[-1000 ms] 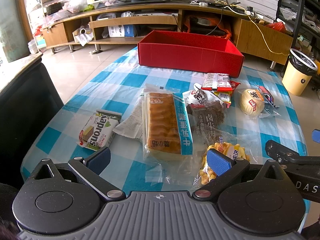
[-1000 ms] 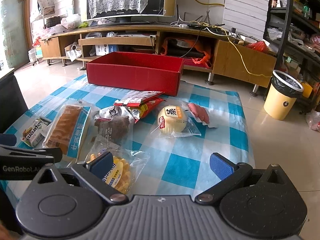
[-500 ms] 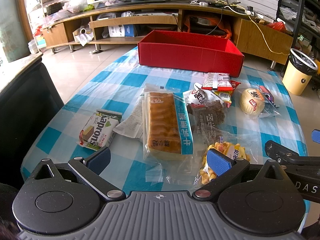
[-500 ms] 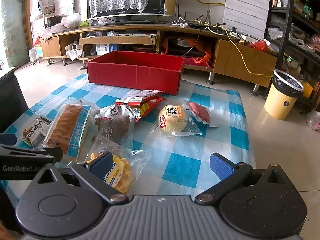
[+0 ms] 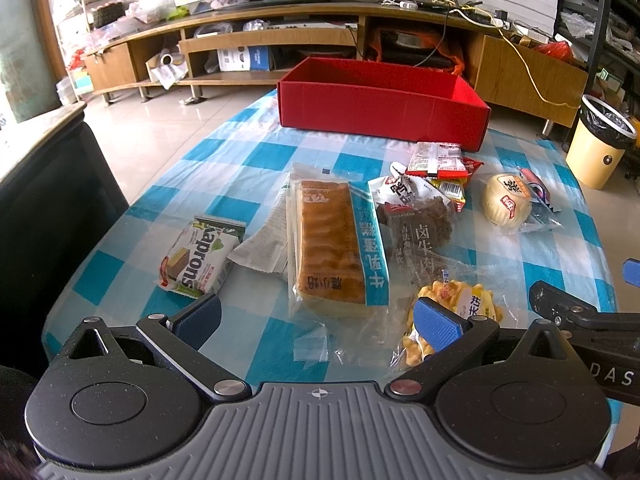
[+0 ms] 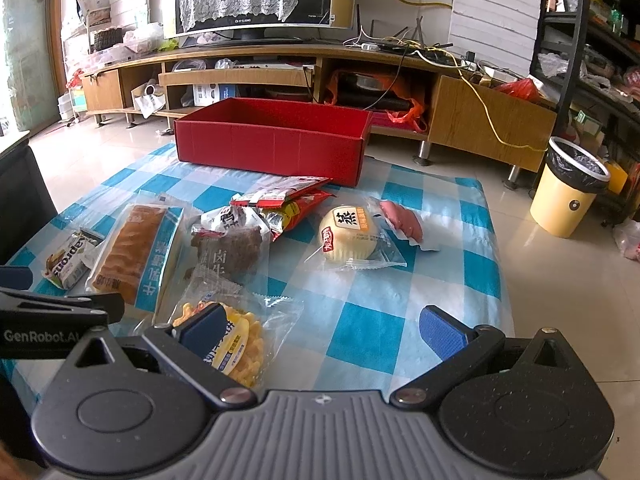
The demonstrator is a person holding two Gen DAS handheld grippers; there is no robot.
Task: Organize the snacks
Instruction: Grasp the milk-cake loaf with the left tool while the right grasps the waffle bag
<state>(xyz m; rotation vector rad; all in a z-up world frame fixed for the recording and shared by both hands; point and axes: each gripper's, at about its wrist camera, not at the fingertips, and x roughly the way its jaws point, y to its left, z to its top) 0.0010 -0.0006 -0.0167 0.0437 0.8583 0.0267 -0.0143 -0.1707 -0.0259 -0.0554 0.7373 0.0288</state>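
My left gripper point(image 5: 318, 322) and right gripper point(image 6: 322, 330) gape wide, both empty, above clear-wrapped snacks: a long brown cake point(image 5: 334, 244), a round bun point(image 6: 350, 238). The red box point(image 6: 272, 146) sits far.

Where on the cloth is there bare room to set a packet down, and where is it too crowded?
Bare cloth lies right of the round bun toward the table's right edge, and between the wafer pack and the red box. Crowded: bread packet, beef packet, yellow snack bag overlap in the middle.
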